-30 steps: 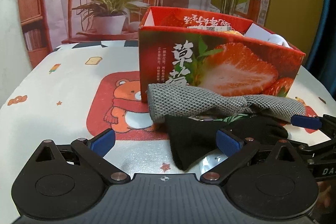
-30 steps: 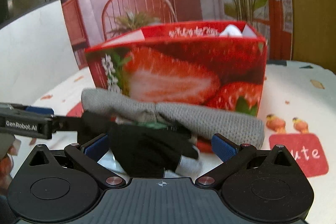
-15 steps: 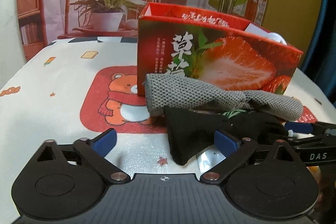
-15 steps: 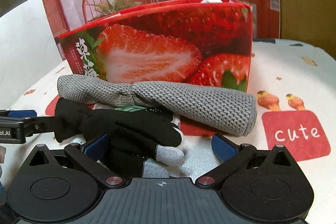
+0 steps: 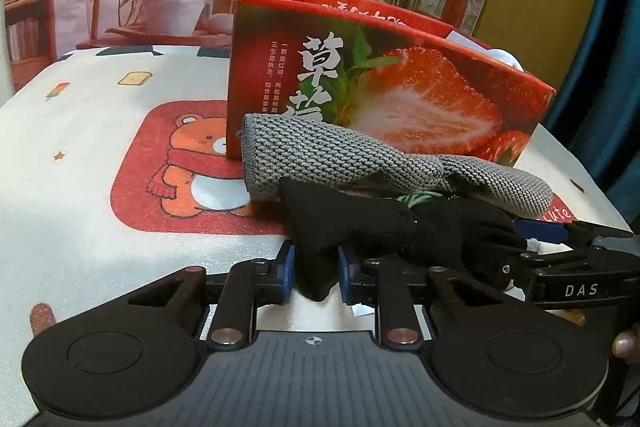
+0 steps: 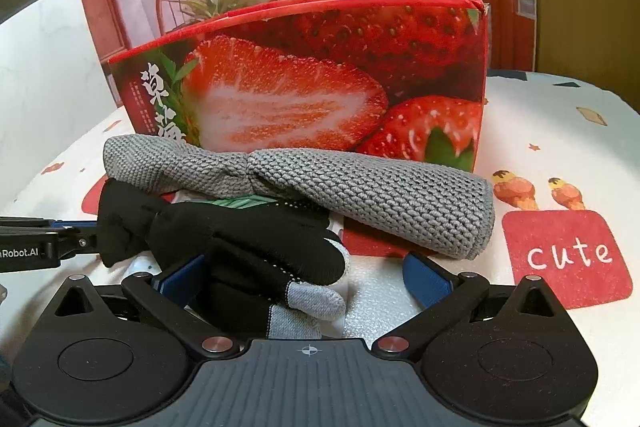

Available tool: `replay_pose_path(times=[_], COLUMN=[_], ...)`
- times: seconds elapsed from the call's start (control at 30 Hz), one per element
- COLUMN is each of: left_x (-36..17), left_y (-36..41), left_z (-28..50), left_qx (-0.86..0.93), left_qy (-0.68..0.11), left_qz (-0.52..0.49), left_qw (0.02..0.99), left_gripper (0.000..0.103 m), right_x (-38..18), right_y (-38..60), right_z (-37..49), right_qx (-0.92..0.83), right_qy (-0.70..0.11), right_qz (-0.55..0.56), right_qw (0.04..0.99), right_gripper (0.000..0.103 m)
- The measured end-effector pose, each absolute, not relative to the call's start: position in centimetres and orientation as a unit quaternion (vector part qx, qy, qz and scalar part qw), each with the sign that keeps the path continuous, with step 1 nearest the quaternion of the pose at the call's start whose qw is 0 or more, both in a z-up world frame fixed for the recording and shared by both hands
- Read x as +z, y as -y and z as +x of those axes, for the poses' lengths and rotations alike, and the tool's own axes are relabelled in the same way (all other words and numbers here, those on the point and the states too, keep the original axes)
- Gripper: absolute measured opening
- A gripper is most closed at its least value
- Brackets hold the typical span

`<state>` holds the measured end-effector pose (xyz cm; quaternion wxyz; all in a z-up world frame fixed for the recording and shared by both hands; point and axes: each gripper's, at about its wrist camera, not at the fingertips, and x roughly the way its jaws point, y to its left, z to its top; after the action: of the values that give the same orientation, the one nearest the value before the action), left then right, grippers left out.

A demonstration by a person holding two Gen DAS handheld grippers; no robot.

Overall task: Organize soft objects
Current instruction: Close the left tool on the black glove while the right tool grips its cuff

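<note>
My left tongs (image 5: 314, 267) are closing, pinching the cuff of the black glove (image 5: 360, 223) on the table (image 5: 80, 187); my right tongs (image 6: 304, 273) gape around its fingers.

The left gripper (image 5: 314, 273), wide apart before, is closing; its pads now seem to pinch the black glove's (image 5: 344, 227) cuff, which sits between the jaws.
</note>
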<state>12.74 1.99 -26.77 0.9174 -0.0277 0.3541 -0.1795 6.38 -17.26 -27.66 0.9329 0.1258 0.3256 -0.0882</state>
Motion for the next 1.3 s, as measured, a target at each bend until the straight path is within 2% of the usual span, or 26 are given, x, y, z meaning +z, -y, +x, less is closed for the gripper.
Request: replay_pose_path(times=[0.4, 0.53, 0.7, 0.83, 0.93, 1.0, 1.07, 1.23, 1.3], left_x=[-26.5, -26.6, -26.7, -26.8, -26.8, -26.7, -26.6, -26.6, -26.5], left_y=[-2.0, -2.0, -2.1, -2.2, -2.1, -1.9, -1.7, -1.7, -1.7], left_z=[12.2, 12.1, 12.0, 12.3, 12.2, 12.0, 11.8, 11.6, 11.5], left_qx=[-0.191, -0.19, -0.19, -0.189, -0.187, -0.185, -0.185, -0.186, -0.187], left_qy=[-0.355, -0.356, -0.359, -0.361, -0.361, -0.359, -0.359, -0.359, -0.358], left_qz=[-0.019, -0.016, -0.018, -0.02, -0.019, -0.012, -0.009, -0.007, -0.006], left_qw=[0.915, 0.915, 0.913, 0.913, 0.913, 0.915, 0.915, 0.915, 0.915], left_gripper=[0.019, 0.019, 0.019, 0.019, 0.019, 0.019, 0.019, 0.018, 0.018], right_x=[-27.4, -26.8, -25.7, -26.2, -26.6, -26.4, -26.3, -26.3, -26.1], right_y=[17.6, 16.8, 16.5, 16.6, 16.5, 16.3, 16.1, 15.9, 15.9], right_z=[6.4, 6.2, 6.0, 6.8, 7.0, 6.8, 6.6, 6.4, 6.2], right_qx=[-0.058, -0.045, -0.057, -0.047, -0.036, -0.025, -0.015, -0.014, -0.014], right_qy=[-0.325, -0.318, -0.295, -0.307, -0.312, -0.31, -0.313, -0.318, -0.318], right_qz=[0.139, 0.119, 0.096, 0.095, 0.095, 0.096, 0.097, 0.101, 0.107], right_qw=[0.934, 0.94, 0.949, 0.946, 0.945, 0.945, 0.945, 0.943, 0.942], right_gripper=[0.101, 0.083, 0.079, 0.076, 0.067, 0.054, 0.046, 0.041, 0.034])
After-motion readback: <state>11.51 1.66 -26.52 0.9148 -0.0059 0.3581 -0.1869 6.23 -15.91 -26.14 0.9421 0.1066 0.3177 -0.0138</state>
